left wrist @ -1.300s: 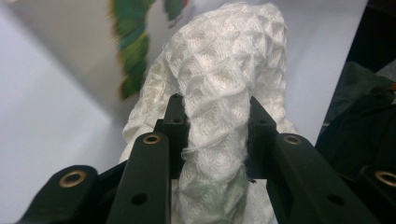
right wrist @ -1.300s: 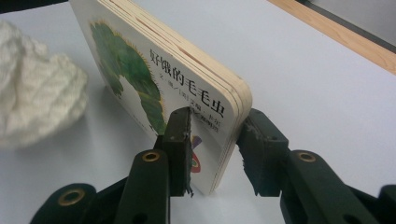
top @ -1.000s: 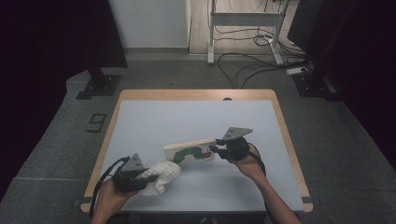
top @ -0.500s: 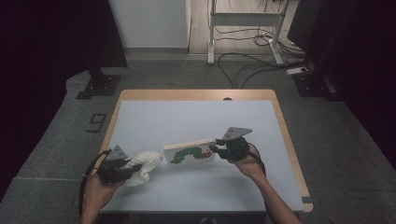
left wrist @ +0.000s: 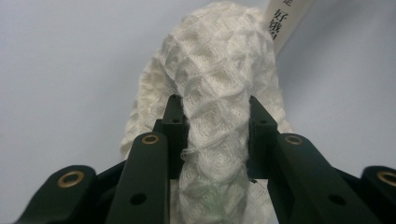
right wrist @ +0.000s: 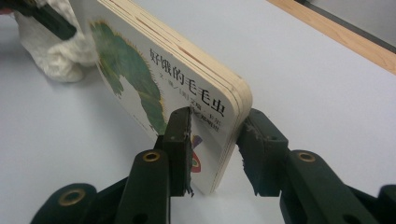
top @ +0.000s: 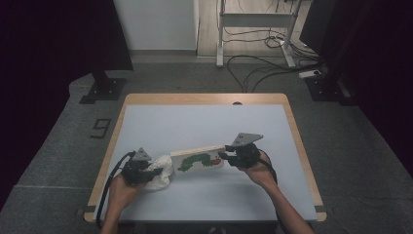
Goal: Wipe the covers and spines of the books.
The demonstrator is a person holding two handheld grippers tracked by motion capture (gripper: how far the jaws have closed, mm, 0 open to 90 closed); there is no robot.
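Our left gripper (top: 146,170) pinches the white cloth (left wrist: 219,70) near the table's (top: 204,117) front-left corner. Our right gripper (right wrist: 212,140) clamps the board book (right wrist: 173,70), which stands on edge.

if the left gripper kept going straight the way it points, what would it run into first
The left gripper, shut on the white knitted cloth, points toward the near end of the caterpillar board book that the right gripper holds on edge. It would likely press the cloth against that end first, though depth is unclear.

I see the pale grey table with its light wooden rim (top: 295,127), grey carpet floor (top: 58,161) and loose black cables (top: 253,61) beyond.
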